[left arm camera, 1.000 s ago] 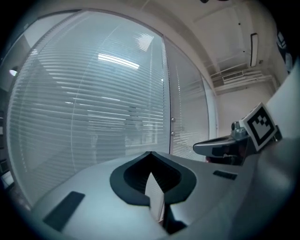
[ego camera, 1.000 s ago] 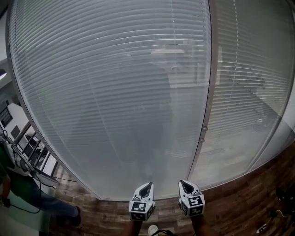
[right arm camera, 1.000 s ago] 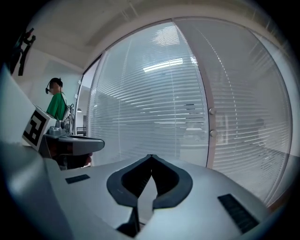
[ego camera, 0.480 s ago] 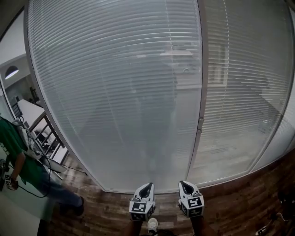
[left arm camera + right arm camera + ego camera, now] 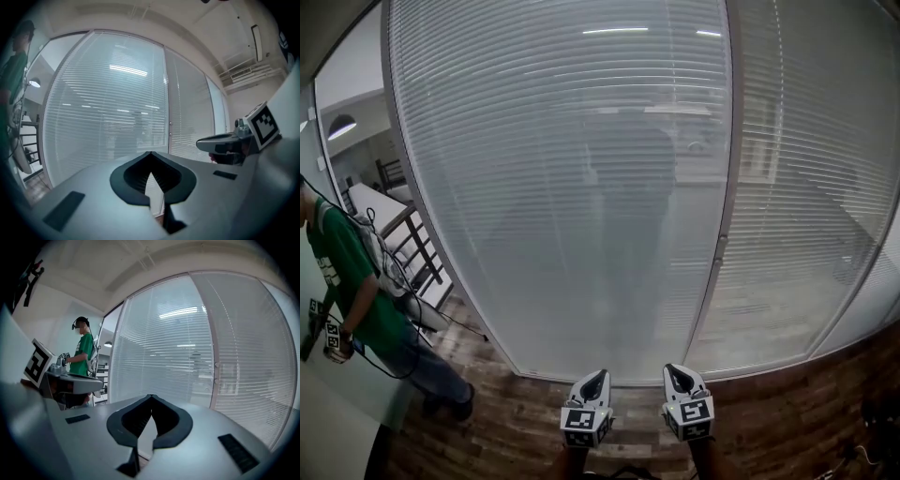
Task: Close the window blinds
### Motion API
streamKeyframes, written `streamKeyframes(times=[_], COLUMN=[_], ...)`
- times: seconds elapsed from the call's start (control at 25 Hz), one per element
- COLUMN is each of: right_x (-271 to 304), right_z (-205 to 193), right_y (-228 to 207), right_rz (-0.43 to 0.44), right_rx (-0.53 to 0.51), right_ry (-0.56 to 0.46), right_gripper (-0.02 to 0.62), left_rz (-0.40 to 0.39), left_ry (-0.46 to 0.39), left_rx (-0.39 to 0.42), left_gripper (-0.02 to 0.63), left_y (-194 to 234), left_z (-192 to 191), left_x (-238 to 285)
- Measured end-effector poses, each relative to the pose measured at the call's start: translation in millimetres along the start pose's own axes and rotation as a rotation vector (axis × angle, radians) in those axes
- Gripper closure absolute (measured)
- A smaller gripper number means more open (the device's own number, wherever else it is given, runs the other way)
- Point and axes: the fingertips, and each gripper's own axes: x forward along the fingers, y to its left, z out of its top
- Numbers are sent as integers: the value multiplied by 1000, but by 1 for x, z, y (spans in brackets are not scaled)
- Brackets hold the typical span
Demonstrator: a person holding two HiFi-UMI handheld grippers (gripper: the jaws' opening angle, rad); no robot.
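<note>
Both claws were clenched on nothing: the left gripper (image 5: 596, 376) and right gripper (image 5: 674, 369) sat side by side, tips together. The window blinds (image 5: 562, 187) hung straight ahead of them, well apart. A person (image 5: 352, 291) stood off beyond the left one.

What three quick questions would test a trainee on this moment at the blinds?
1. True or false: the right gripper grips a cord.
2. In the head view, the person in green stands at: A left, B right, C centre.
3. Fill in: the jaws of the left gripper are ___.
Key: 1 false, its jaws are together on nothing; 2 A; 3 shut, empty, apart from the blinds.
</note>
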Motion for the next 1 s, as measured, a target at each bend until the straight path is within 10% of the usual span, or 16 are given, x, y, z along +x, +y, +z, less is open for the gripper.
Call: streamKeyframes(times=[1.0], right_x=[1], right_z=[27], right_y=[62], right_rz=[-105], right_rx=[-11], right_ry=[-163], right_gripper=[594], left_rz=[15], left_ry=[-47], left_rx=[32], left_gripper=[611], left_y=[66], left_z=[28], left_x=[-39])
